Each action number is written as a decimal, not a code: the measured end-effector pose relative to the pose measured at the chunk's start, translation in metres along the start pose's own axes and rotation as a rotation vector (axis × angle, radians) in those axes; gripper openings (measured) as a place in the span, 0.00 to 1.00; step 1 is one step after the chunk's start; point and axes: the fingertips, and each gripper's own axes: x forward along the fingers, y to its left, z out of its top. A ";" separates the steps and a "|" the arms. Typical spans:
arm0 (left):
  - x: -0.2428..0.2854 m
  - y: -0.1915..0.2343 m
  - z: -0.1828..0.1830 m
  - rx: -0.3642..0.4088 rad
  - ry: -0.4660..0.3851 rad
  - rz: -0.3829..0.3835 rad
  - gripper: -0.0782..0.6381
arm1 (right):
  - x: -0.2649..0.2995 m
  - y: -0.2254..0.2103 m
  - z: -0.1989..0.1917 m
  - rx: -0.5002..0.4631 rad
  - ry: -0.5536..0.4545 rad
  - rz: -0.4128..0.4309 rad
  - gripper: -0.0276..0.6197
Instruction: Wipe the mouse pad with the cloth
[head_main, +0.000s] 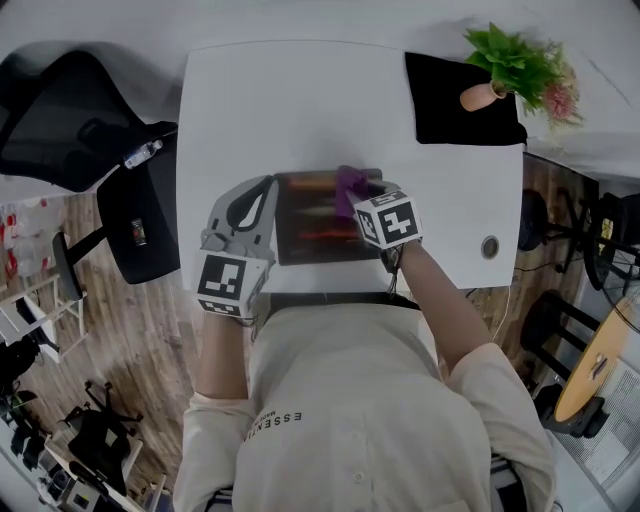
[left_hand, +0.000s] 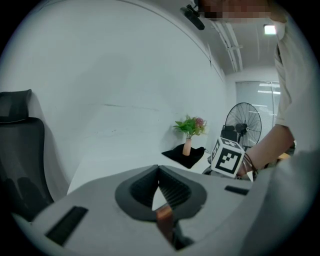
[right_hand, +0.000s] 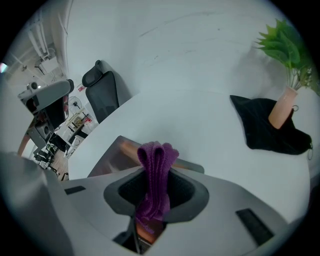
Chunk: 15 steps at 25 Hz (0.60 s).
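The right tool (right_hand: 156, 176) is clamping the purple cloth (right_hand: 157, 152) above the mouse pad (head_main: 312, 236), mid-frame. The left tool (left_hand: 159, 170) is sitting closed beside it.

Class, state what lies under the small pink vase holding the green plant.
The slim pink vase stands on a black fabric mat on the white table. The mat beneath its base is covered.
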 end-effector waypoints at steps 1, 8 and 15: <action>0.002 -0.005 0.001 0.004 -0.004 0.003 0.11 | -0.003 -0.007 -0.003 0.000 0.000 -0.009 0.20; 0.004 -0.034 0.007 0.000 -0.023 0.035 0.11 | -0.027 -0.048 -0.025 -0.010 0.002 -0.070 0.20; -0.001 -0.047 0.005 -0.024 -0.039 0.061 0.11 | -0.044 -0.074 -0.035 0.027 -0.009 -0.130 0.20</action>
